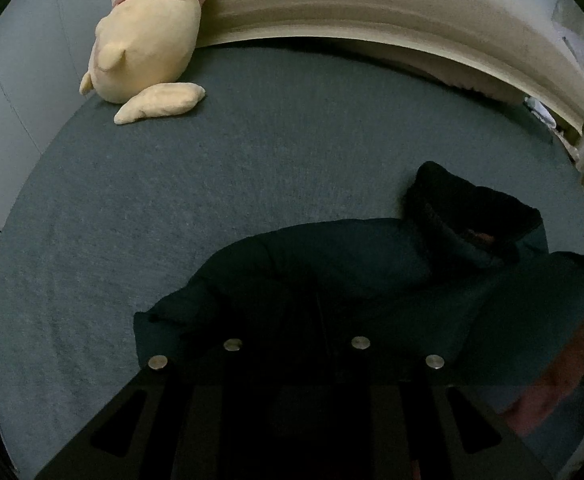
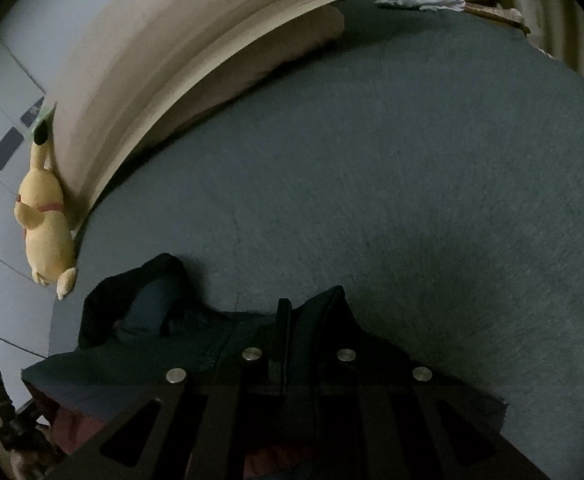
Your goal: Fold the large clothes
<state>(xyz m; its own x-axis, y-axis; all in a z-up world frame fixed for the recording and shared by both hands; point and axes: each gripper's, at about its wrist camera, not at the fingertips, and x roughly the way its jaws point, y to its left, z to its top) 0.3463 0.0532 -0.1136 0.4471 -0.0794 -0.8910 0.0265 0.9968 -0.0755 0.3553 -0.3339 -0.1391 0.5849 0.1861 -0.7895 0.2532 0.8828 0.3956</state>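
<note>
Grey-blue bedding (image 1: 212, 200) stretches under both my grippers, with a beige padded headboard (image 1: 371, 8) curving along its far edge. Propped against that headboard sits a yellow plush toy (image 1: 148, 40), well apart from the clothing.

Close in front of me lies a dark teal jacket (image 1: 331, 264), its black fur-trimmed hood (image 1: 463, 208) bunched at the end toward my right side. My left gripper (image 1: 295, 320) is low over the jacket; its fingers are lost in shadow against the dark cloth, so I cannot tell how wide it stands or whether it has hold of anything.

My right gripper (image 2: 299, 332) is at the jacket (image 2: 212, 344) too. Its 2 fingers stand close together with a raised fold of the dark cloth pinched up between them, a peak of fabric lifting just past the tips.
</note>
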